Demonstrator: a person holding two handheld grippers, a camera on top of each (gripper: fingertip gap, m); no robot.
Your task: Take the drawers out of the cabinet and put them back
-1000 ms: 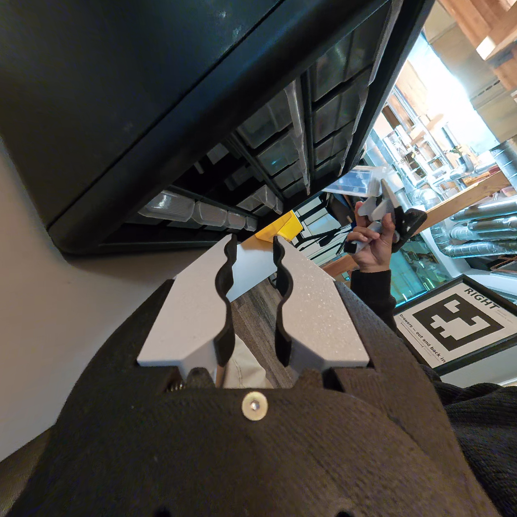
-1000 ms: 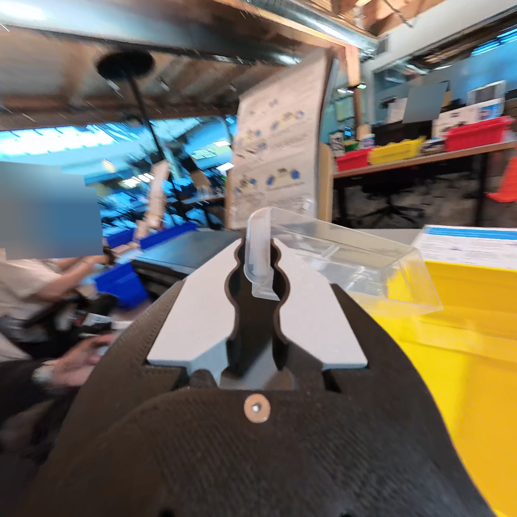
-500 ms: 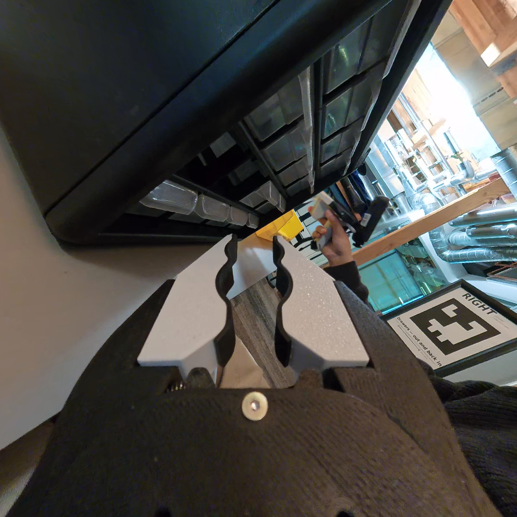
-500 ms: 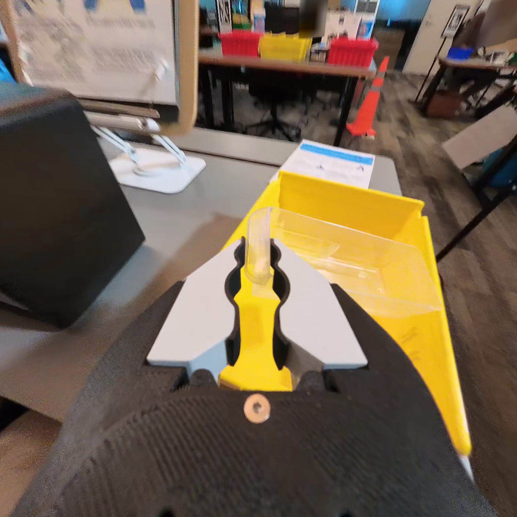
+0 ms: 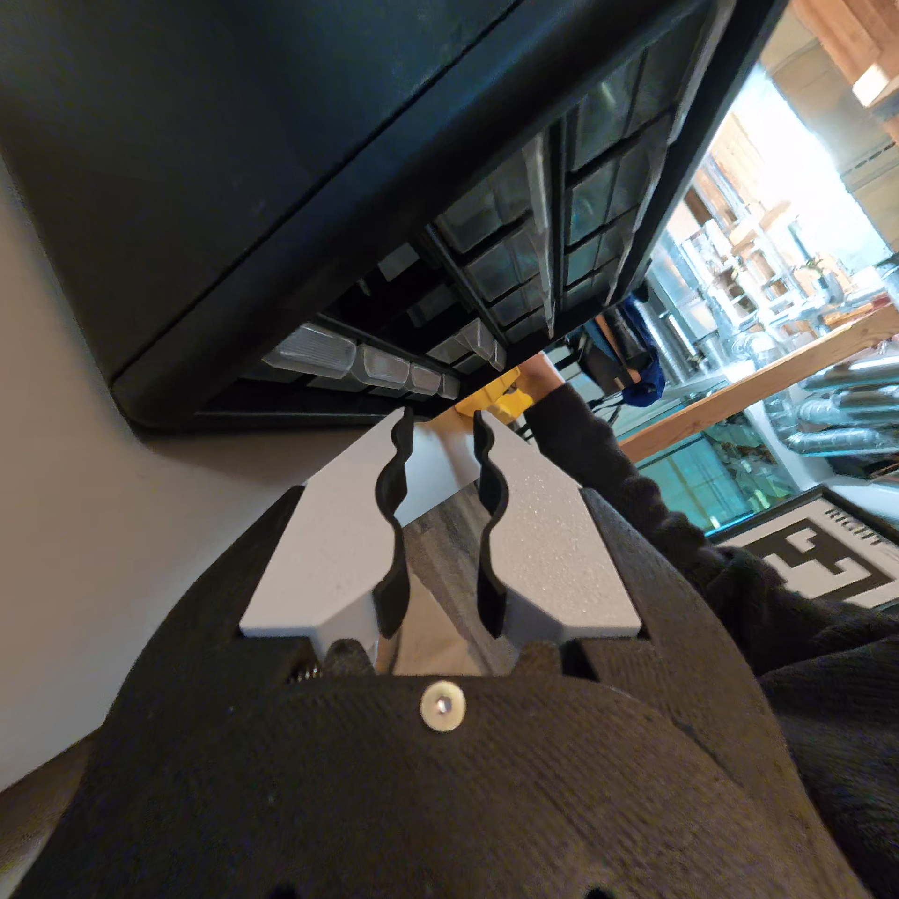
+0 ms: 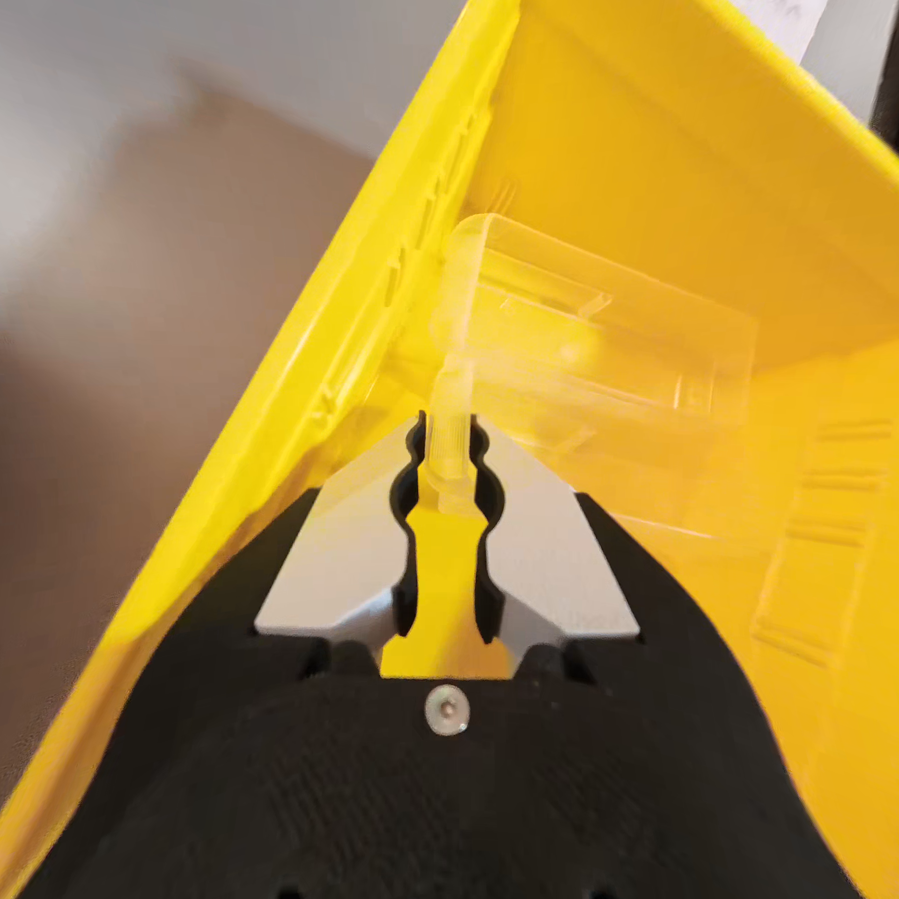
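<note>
The black drawer cabinet (image 5: 292, 160) fills the upper left of the left wrist view, tilted, with several clear drawers (image 5: 506, 262) in its slots and some slots dark. My left gripper (image 5: 442, 418) is open and empty, just below the cabinet's lower edge. My right gripper (image 6: 448, 423) is shut on the handle of a clear plastic drawer (image 6: 598, 331) and holds it down inside the yellow bin (image 6: 656, 160). In the left wrist view a black sleeve (image 5: 598, 462) reaches toward a corner of the yellow bin (image 5: 491, 396).
The pale table top (image 5: 82, 511) lies left of the left gripper. A framed black-and-white marker sign (image 5: 817, 549) stands at the right. Wooden beams and metal ducts (image 5: 851, 404) are in the background. The table (image 6: 146, 219) shows blurred left of the bin.
My right gripper has swung down with the clear drawer, from mid-air over the room into the yellow bin. The left gripper has barely moved; the right hand has dropped out of its view.
</note>
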